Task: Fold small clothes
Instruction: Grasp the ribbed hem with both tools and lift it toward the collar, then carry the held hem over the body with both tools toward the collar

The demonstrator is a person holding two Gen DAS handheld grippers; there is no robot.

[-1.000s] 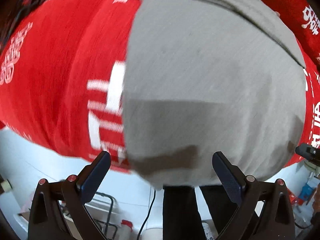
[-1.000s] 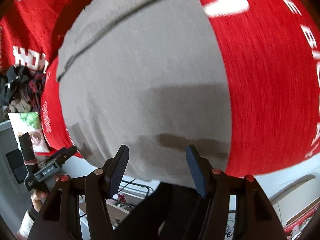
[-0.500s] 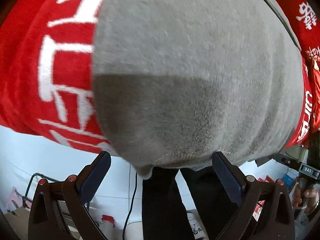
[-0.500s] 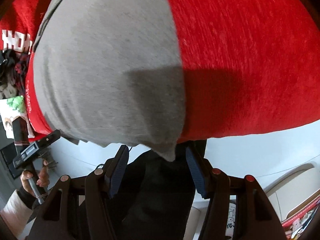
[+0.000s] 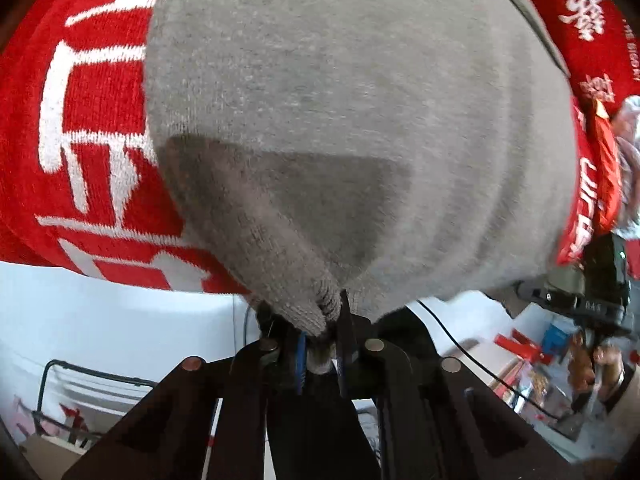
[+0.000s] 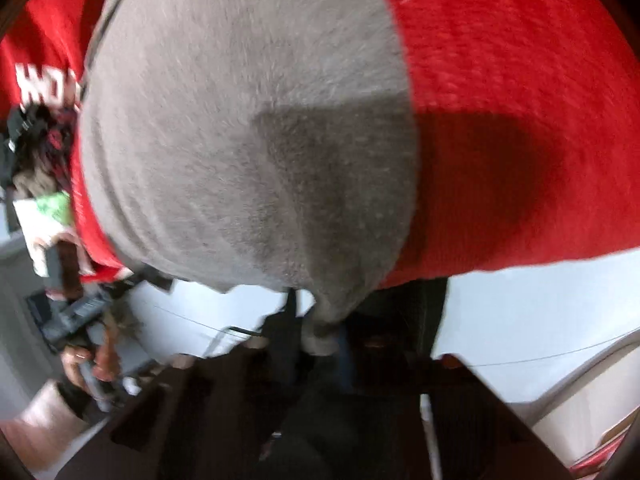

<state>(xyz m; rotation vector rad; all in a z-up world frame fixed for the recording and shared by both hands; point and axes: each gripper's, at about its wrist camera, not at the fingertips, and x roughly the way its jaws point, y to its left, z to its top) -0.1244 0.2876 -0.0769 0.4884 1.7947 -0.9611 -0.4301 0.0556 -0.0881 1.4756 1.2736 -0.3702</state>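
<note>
- The left gripper (image 5: 320, 350) has its two dark fingers drawn nearly together, pinching a ribbed corner of the grey knitted garment (image 5: 340, 120); a bunched tip of the knit is squeezed between the blue-edged pads.
- From that pinch the grey knit fans upward toward 12 o'clock and fills most of the left wrist view, with a darker shadow patch on its lower middle.
- The garment lies on a red woven cloth with white lettering (image 5: 80, 140), which shows at 9 o'clock and again at 2 o'clock.
- Only the left view shows this: at 4 o'clock, the other handheld device (image 5: 596, 292) with a small green light, and cluttered floor items below it.
- The right gripper (image 6: 320, 340) is blurred by motion; its fingers look closed in on another grey corner, which hangs down between them at 6 o'clock.
- In the right view the grey garment (image 6: 240, 120) takes the centre and left, and the red cloth (image 6: 520, 120) fills 1 to 4 o'clock, plain here, with lettering only at 10 o'clock.
- Only the right view shows the person's left hand (image 6: 88, 360) at 8 o'clock, gripping a handle, and a dark heap of other fabric (image 6: 36, 144) at 9 o'clock.
- White surface (image 6: 540, 312) shows beneath the red cloth's edge at 4 o'clock.
</note>
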